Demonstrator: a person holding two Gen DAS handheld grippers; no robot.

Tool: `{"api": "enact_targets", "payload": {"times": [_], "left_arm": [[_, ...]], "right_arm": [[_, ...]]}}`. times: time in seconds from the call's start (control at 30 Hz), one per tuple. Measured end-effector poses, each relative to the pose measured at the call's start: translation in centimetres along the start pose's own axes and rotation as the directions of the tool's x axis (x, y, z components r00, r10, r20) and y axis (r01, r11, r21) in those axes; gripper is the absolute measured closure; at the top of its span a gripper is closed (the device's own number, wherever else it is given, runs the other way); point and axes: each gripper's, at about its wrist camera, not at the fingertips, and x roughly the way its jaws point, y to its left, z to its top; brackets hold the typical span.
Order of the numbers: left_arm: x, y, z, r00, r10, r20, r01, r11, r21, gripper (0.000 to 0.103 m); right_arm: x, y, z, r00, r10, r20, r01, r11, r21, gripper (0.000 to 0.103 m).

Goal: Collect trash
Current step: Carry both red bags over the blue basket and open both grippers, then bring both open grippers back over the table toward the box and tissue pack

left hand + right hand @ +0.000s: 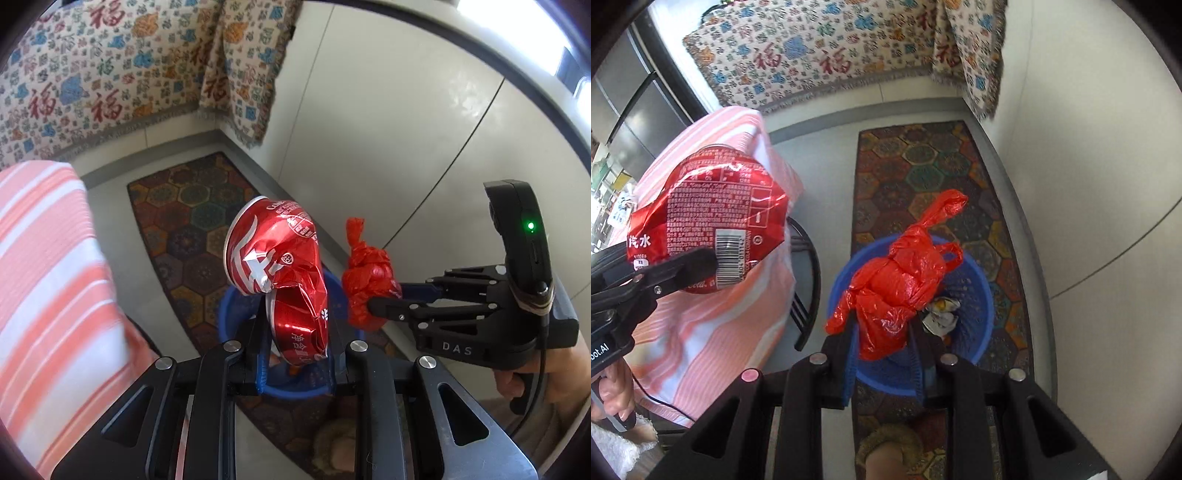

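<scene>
Left claw [295, 354] clamps crushed can [284, 273]; right claw [882, 350] clamps red bag [897, 288] (above blue basket [975, 306]).

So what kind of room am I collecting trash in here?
Probably a room in a home: a patterned rug on a tiled floor, a fringed woven throw, a striped cloth over furniture, and a blue basket as the bin.

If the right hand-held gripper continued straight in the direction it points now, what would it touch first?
Probably the blue basket on the floor. The right hand-held gripper, shut on the red plastic bag, points down into it, and crumpled paper already lies inside. Depth is unclear, so the rim or the paper could come first.
</scene>
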Motion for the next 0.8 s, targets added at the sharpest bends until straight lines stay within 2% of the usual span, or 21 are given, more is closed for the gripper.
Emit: {"api": "enact_targets", "payload": {"times": [0.33, 0.4, 0.43, 0.47, 0.53, 0.63, 0.8], "left_arm": [[6.7, -0.4, -0.2, 0.995, -0.017, -0.100, 0.017, 1.000, -0.001, 0.080], [8.1, -0.6, -0.2, 0.993, -0.006, -0.121, 0.007, 1.000, 0.014, 0.078], [8.7, -0.5, -0.3, 0.992, -0.002, -0.129, 0.005, 1.000, 0.023, 0.068], [9.2, -0.5, -0.2, 0.991, -0.006, -0.132, 0.009, 1.000, 0.025, 0.050], [9.7, -0.3, -0.2, 0.993, -0.021, -0.118, 0.023, 1.000, 0.017, 0.036], [9.4, 0.0, 0.1, 0.994, -0.025, -0.106, 0.025, 1.000, -0.005, 0.036], [5.7, 0.3, 0.0, 0.998, -0.011, -0.063, 0.009, 0.999, -0.033, 0.034]], "right_arm": [[4.2, -3.2, -1.0, 0.998, 0.005, -0.064, -0.004, 1.000, 0.008, 0.078], [4.8, -3.8, -0.9, 0.998, 0.007, -0.068, -0.006, 1.000, 0.016, 0.076], [5.0, -4.1, -0.9, 0.998, 0.009, -0.066, -0.008, 1.000, 0.019, 0.075], [5.3, -4.3, -0.9, 0.998, 0.010, -0.062, -0.008, 1.000, 0.018, 0.072], [5.9, -4.6, -1.2, 0.998, 0.009, -0.059, -0.008, 1.000, 0.015, 0.064], [6.0, -4.9, -1.2, 0.999, 0.008, -0.054, -0.007, 1.000, 0.020, 0.056], [4.0, -5.2, -0.9, 1.000, -0.012, 0.019, 0.011, 0.999, 0.039, 0.055]]}}
